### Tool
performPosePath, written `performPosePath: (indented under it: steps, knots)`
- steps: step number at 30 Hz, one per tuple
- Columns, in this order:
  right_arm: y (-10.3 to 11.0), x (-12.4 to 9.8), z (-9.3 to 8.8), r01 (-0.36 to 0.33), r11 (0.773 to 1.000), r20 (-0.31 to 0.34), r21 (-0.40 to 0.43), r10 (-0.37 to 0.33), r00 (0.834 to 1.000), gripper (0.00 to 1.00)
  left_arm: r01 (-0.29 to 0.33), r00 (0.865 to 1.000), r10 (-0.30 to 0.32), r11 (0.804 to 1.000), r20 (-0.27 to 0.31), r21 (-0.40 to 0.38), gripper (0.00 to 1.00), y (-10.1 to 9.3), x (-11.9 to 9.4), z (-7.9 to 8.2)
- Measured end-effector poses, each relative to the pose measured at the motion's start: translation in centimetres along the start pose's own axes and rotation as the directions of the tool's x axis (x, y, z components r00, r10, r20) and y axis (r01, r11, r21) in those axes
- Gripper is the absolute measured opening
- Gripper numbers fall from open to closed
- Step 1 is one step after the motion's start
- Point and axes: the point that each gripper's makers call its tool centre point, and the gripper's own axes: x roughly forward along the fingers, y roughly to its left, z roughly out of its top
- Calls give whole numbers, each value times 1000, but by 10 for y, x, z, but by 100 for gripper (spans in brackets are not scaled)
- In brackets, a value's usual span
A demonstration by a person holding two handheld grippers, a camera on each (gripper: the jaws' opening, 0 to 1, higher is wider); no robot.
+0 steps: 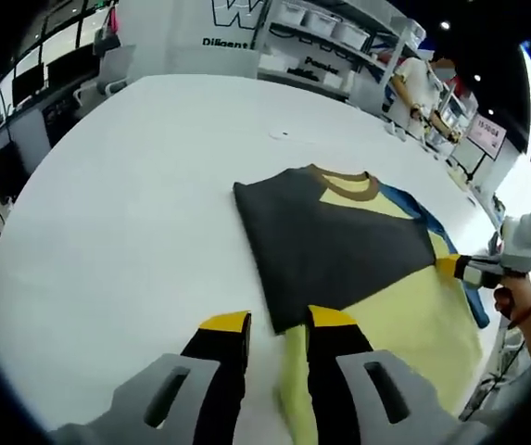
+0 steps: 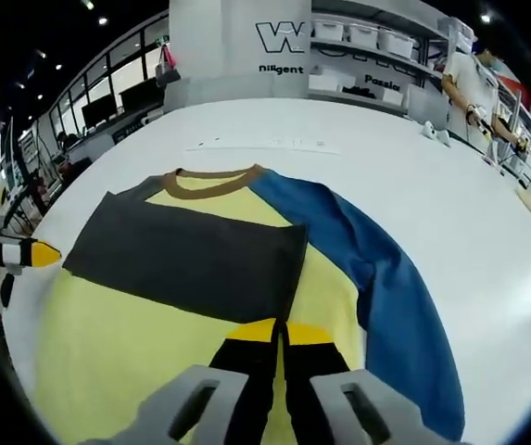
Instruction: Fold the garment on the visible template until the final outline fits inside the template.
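On the white table (image 1: 135, 185) lies the yellow T-shirt (image 2: 154, 315), dark sleeve folded across. At six o'clock, the right gripper (image 2: 279, 331) pinches its fabric; the left gripper (image 1: 279, 322) stands released at the hem.

This is a big open lab or demo hall rather than anyone's home: a broad white table (image 1: 126, 204) sits under rows of ceiling spotlights (image 2: 103, 19). Behind it a white pillar (image 2: 237, 46) carries printed lettering (a logo, partly cut off), next to shelving (image 2: 367, 56) stacked with white storage bins (image 2: 362, 35). Monitors (image 2: 98, 109) line the desks along the side.
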Motion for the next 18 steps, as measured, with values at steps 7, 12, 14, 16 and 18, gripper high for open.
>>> performPosePath:
  steps: [7,12,14,16,18]
  knots:
    - [0,0,0,-5,1000,2,8,5,1000,0,8,999,-8,1000,-35,-1,21,-2,10,-7]
    - [0,0,-1,-12,1000,4,22,11,1000,0,3,999,-4,1000,-44,-11,10,-1,12,-10]
    - [0,0,-1,-13,1000,3,20,13,1000,0,-5,999,5,1000,-48,15,6,1,13,-11]
    - [0,1,-1,-13,1000,2,17,13,1000,0,4,999,-3,1000,-51,20,4,0,12,-10]
    - [0,1,-1,-12,1000,1,13,12,1000,0,-13,998,15,999,-57,44,3,1,12,-9]
